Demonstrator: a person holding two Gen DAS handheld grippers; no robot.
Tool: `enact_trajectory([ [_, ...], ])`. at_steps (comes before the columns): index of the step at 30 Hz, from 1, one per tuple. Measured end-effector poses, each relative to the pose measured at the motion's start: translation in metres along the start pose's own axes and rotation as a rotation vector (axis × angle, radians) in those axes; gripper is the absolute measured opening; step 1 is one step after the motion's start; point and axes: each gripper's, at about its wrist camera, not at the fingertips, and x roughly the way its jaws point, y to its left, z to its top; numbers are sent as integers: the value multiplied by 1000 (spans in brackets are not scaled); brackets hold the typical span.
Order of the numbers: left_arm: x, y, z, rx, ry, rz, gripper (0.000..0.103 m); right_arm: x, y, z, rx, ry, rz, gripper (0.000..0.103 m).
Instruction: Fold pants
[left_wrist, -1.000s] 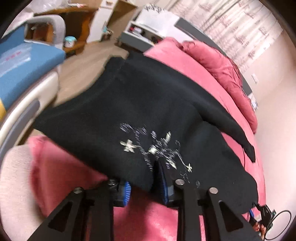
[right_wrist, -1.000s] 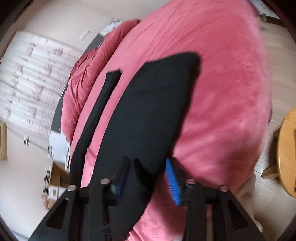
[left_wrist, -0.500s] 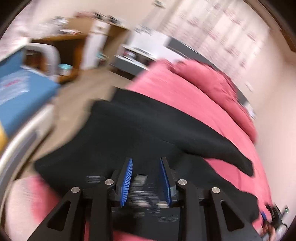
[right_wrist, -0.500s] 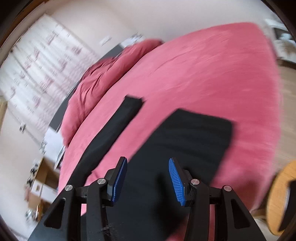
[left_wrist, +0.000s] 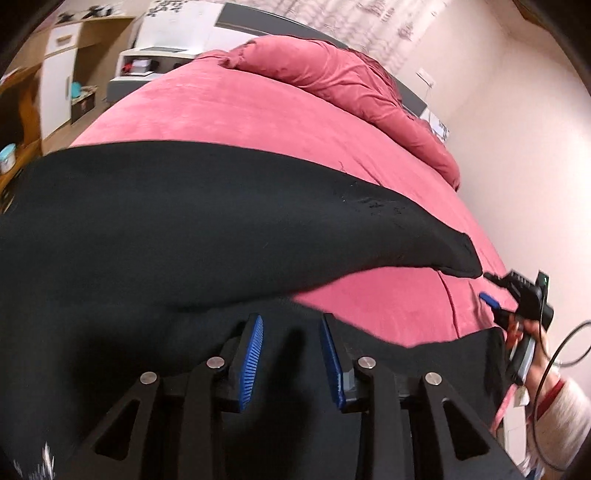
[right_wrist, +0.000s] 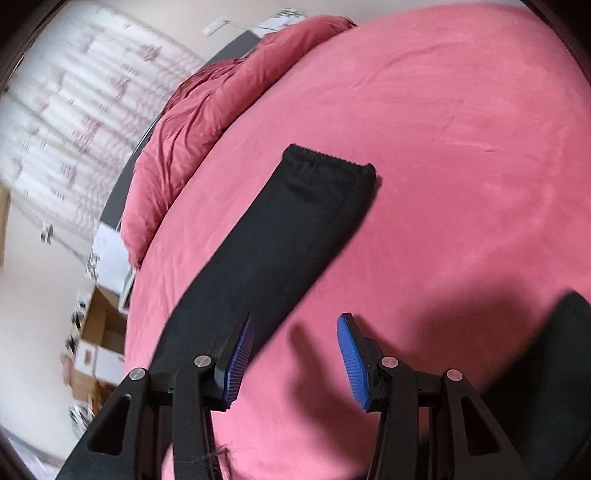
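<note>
While the black fabric pants (left_wrist: 166, 221) lay spread across the pink velvety bedspread (left_wrist: 258, 110), they were seen from both wrist cameras. At the far left of the left wrist view, a wooden shelf unit with white doors (left_wrist: 55, 74) was visible beside the bed, and a crumpled pink duvet (left_wrist: 332, 77) was heaped at the head of the bed. One tapering leg of the pants was stretched to the right, its cuff ending near the bed's right edge. The left gripper (left_wrist: 291, 354) was held low over the dark cloth, its blue ribbed pads (left_wrist: 251, 358) moderately apart and the jaws opening; no fabric was seen pinched between them. At the right edge of that view, the right gripper (left_wrist: 491, 299) was carried by a hand (left_wrist: 532, 339) in a pale sleeve.

In the right wrist view, patterned white curtains (right_wrist: 74, 110) were blurred at the left. A long pants leg was laid diagonally over the bedspread, its gathered cuff pointing away. The right gripper was seen moderately spread, with only pink bedspread between its pads. Another black part of the pants was noted at the right edge.
</note>
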Motion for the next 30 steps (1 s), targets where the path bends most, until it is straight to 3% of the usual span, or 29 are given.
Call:
enact_trajectory([
  [4, 22, -11, 19, 44, 23, 11, 44, 24, -3, 23, 82, -43, 10, 47],
  [6, 32, -17, 24, 82, 28, 56, 44, 31, -3, 31, 109, -52, 17, 29],
  [7, 39, -22, 26, 103, 35, 81, 44, 36, -5, 34, 124, -44, 13, 15],
  [10, 51, -28, 28, 164, 40, 127, 40, 37, -7, 39, 157, -45, 43, 12],
  [12, 52, -30, 29, 197, 27, 138, 16, 24, -4, 41, 138, -62, 68, 11],
  [14, 47, -23, 29, 158, 33, 93, 9, 4, -2, 41, 122, -76, 91, 11],
  [18, 20, -17, 24, 113, 13, -29, 5, -40, -9, 35, 109, -123, 121, 10],
  [22, 0, -16, 12, 100, -9, -121, 5, -60, -26, 26, 106, -136, 90, 10],
  [29, 1, 0, -10, 77, 66, -95, 6, -35, -65, -5, 178, -83, -52, 9],
  [30, 3, 4, -14, 56, 83, -98, 11, -35, -62, -5, 166, -91, -65, 10],
])
